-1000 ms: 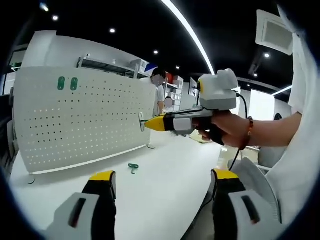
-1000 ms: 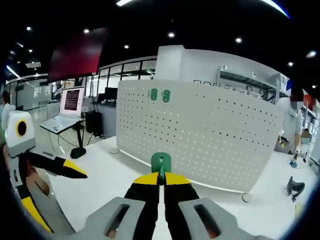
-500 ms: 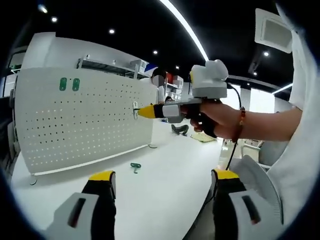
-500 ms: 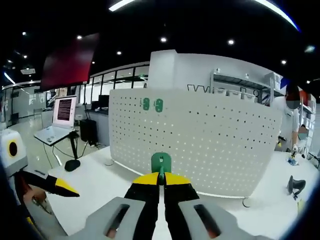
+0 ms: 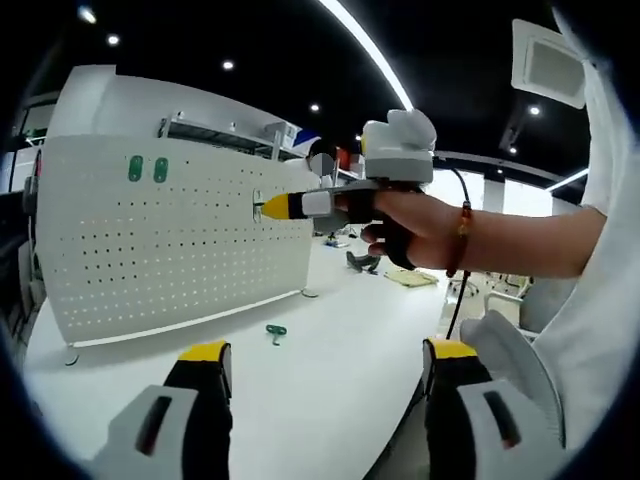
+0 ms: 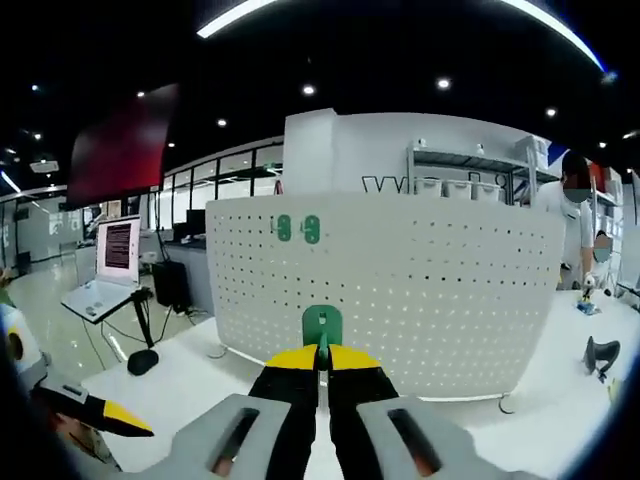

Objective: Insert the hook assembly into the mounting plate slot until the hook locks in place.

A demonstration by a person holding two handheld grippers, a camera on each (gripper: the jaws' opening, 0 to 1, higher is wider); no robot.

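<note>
While the right gripper (image 6: 322,362) pinches a green hook (image 6: 322,324) facing the pegboard (image 6: 400,290), the left gripper's (image 5: 320,362) fingers (image 5: 205,360) gape, empty, above the desk (image 5: 300,370).

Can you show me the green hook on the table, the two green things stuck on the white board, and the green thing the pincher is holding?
Loose hook (image 5: 276,331), left gripper view: its middle.
Mounted hooks (image 5: 147,169), left gripper view: between the pair.
Held hook (image 6: 322,324), right gripper view: its plate.
</note>
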